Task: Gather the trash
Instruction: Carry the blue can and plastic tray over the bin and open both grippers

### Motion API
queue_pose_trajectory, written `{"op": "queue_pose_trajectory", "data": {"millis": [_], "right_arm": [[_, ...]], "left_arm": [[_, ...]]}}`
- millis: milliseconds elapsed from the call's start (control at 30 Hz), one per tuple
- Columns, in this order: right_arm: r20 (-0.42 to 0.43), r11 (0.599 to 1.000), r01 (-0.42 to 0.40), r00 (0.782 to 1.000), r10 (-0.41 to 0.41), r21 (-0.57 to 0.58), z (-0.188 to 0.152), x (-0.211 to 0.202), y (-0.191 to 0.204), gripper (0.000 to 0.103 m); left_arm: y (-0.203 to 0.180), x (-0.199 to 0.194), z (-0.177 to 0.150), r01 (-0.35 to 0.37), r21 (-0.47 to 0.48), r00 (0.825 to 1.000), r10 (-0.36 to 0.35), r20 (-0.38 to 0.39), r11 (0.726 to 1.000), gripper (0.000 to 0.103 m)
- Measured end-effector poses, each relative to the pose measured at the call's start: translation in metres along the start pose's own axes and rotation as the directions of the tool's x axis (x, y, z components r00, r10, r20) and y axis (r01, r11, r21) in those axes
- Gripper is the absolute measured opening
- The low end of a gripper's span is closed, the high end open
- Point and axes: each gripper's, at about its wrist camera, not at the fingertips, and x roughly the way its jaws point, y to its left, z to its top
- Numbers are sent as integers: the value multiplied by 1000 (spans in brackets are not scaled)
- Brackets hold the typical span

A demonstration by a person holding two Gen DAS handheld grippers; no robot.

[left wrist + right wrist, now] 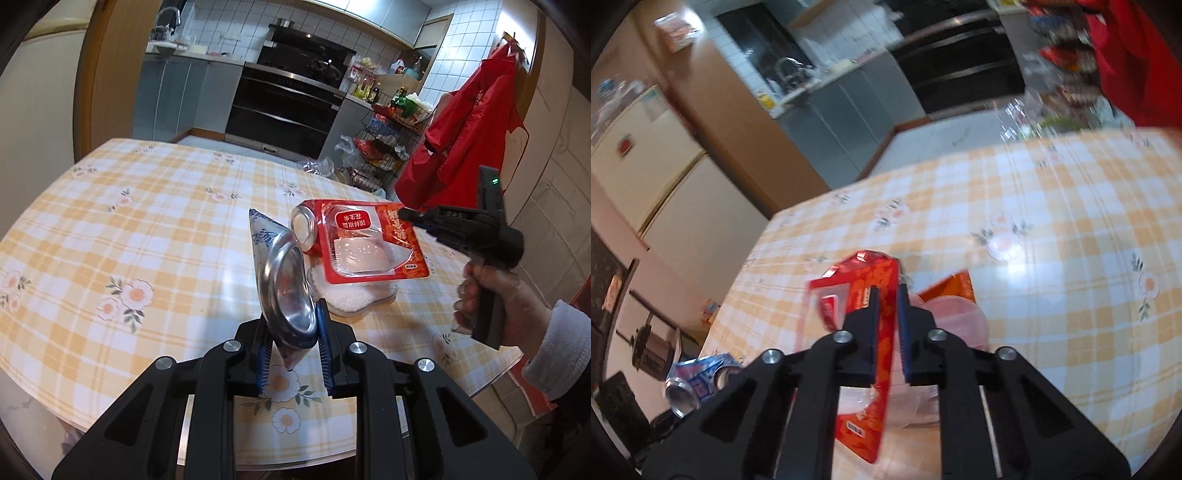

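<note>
While the round table in its yellow-and-white checked, flower-printed cloth (147, 221) is filling most of both views, the left gripper (293, 332) is pinching a crushed blue-and-white aluminium can (284, 291) between its blue-padded fingers (322, 332), holding it clear above the tabletop with its silver concave base turned towards the camera. The can is showing again at the lower left edge of the right wrist view (698, 380).

The right gripper (406, 214), gripped by a hand (487, 302) in a pale fleecy sleeve, is nipping the corner of a flat red plastic snack packet with a clear window (365, 240) and holding it up off the table. In the right wrist view its fingers are pressing together on the packet's edge (886, 350), the red film (864, 369) hanging down between them, though that view is blurring badly.

A red drinks can (304, 229) is lying on its side on the table, partly behind the lifted packet, its silver end facing out. Under the packet, a white, grainy-looking pad or mat (354, 299) is resting on the cloth; I cannot tell what it is.

Beyond the table, a black oven range (288, 107) is standing against the tiled wall, and a red garment (465, 125) is hanging at the right.
</note>
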Motion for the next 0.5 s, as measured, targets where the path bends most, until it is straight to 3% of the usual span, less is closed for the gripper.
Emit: {"op": "queue_pose_trajectory", "data": {"millis": [300, 500], "right_arm": [[107, 979, 27, 994, -6, -201, 4, -58, 67, 5], [148, 967, 43, 989, -5, -252, -1, -90, 89, 5]], "left_arm": [[-1, -29, 1, -4, 30, 1000, 3, 27, 1000, 22], [0, -50, 1, 5, 26, 999, -6, 48, 1000, 22]]}}
